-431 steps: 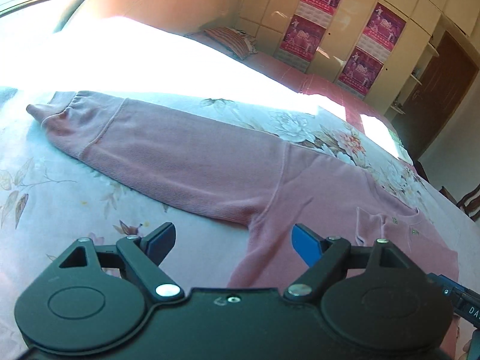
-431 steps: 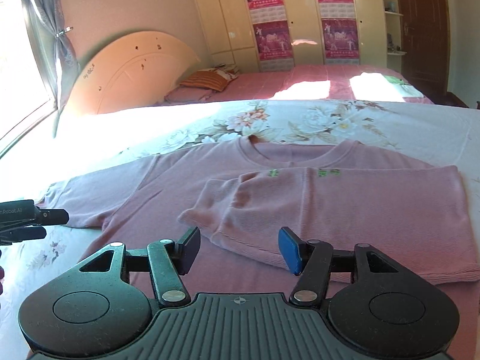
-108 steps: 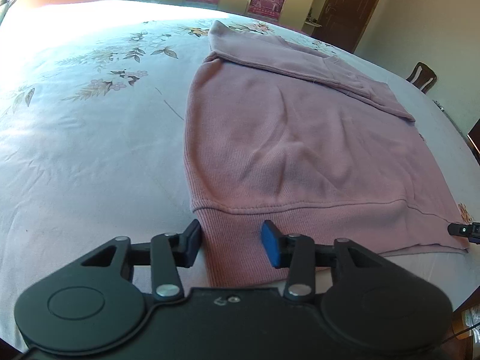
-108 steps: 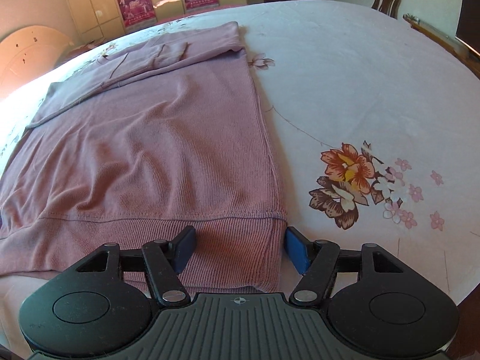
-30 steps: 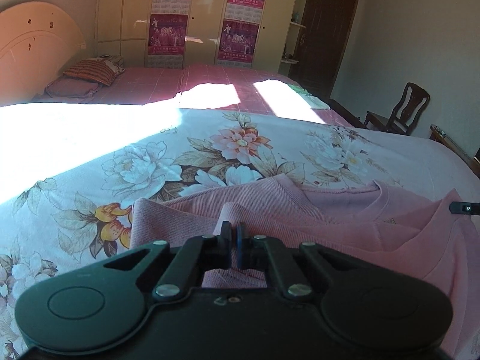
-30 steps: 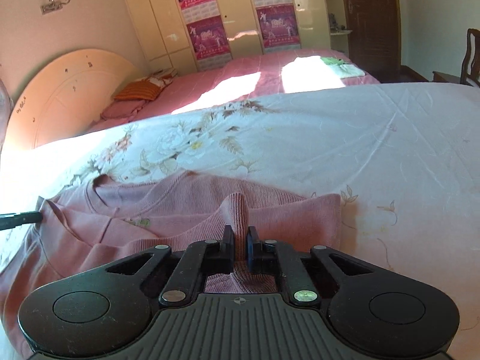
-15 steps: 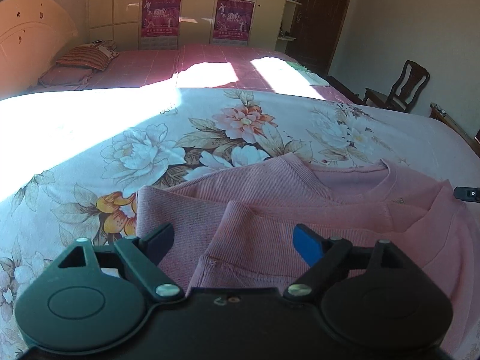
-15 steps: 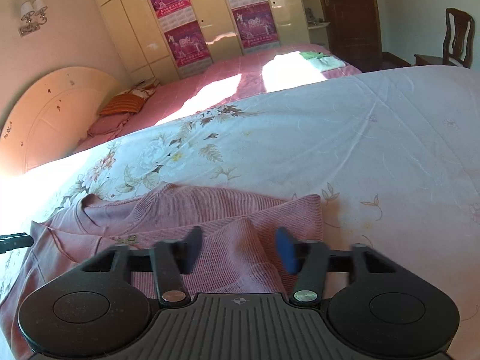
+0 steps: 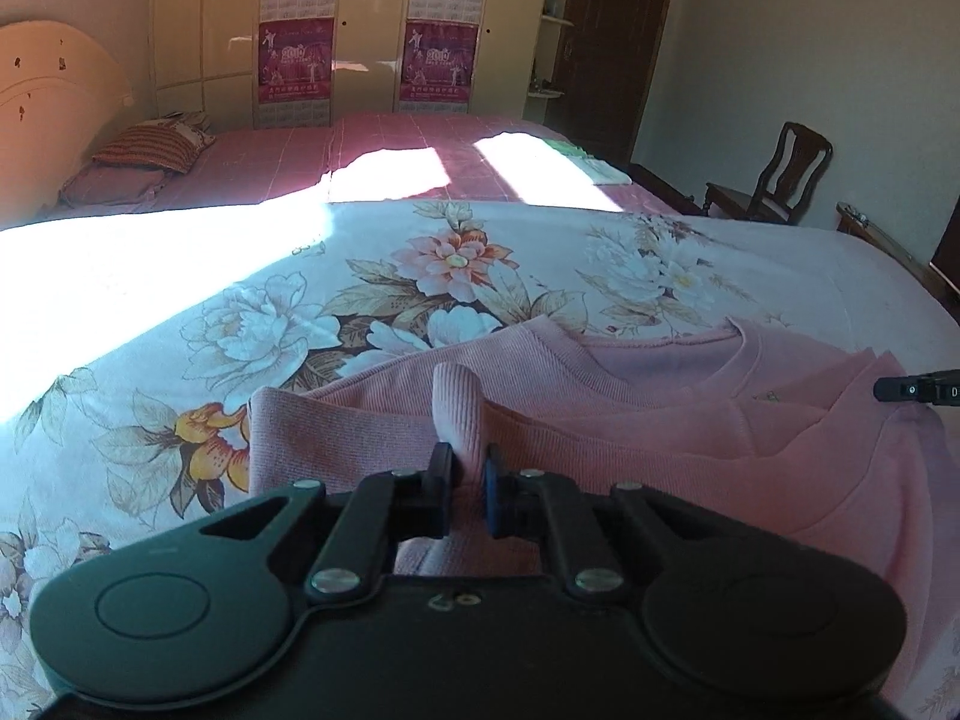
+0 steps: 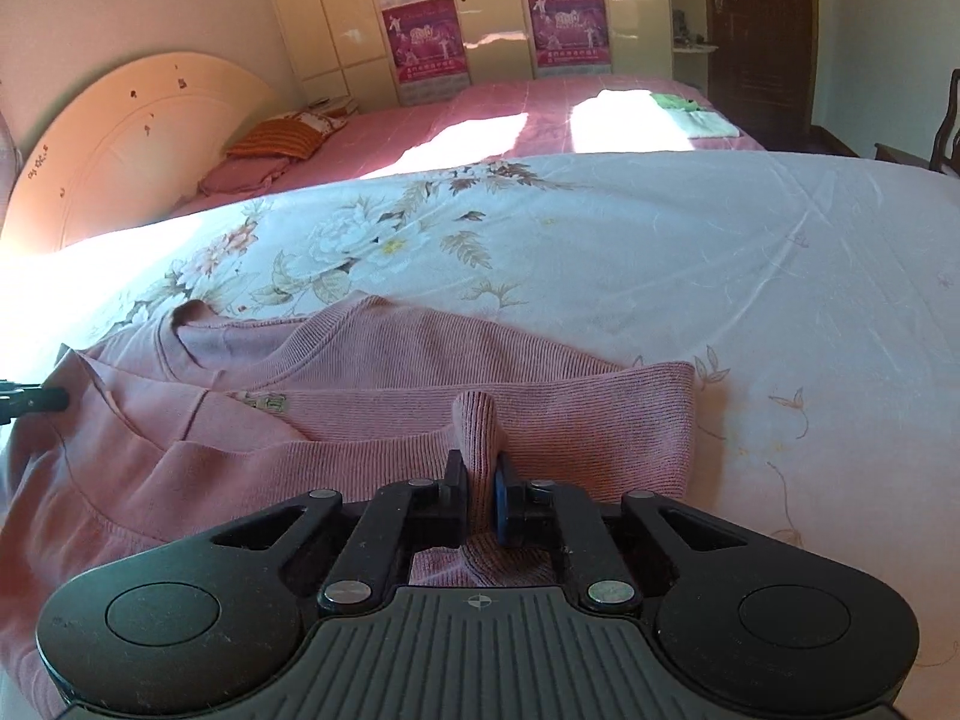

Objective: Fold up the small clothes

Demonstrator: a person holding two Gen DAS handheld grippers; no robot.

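A pink ribbed sweater (image 9: 630, 414) lies folded on the flowered bed sheet (image 9: 372, 276), its neckline toward the far side. My left gripper (image 9: 463, 468) is shut on a pinched-up fold of the sweater near its left edge. In the right wrist view the same sweater (image 10: 372, 414) lies across the sheet (image 10: 690, 252), and my right gripper (image 10: 480, 489) is shut on a raised fold near its right edge. The tip of the other gripper shows at the frame edge in each view.
A second bed with a pink cover (image 9: 384, 150) and pillows (image 9: 150, 144) stands behind, with a wardrobe (image 9: 360, 30) beyond. A wooden chair (image 9: 780, 180) and a dark door (image 9: 606, 42) are at the right. A headboard (image 10: 120, 138) leans at the left.
Half a second ago both grippers were open over the sweater's folded edge. Now both have shut again, each pinching up a fold of the pink fabric.
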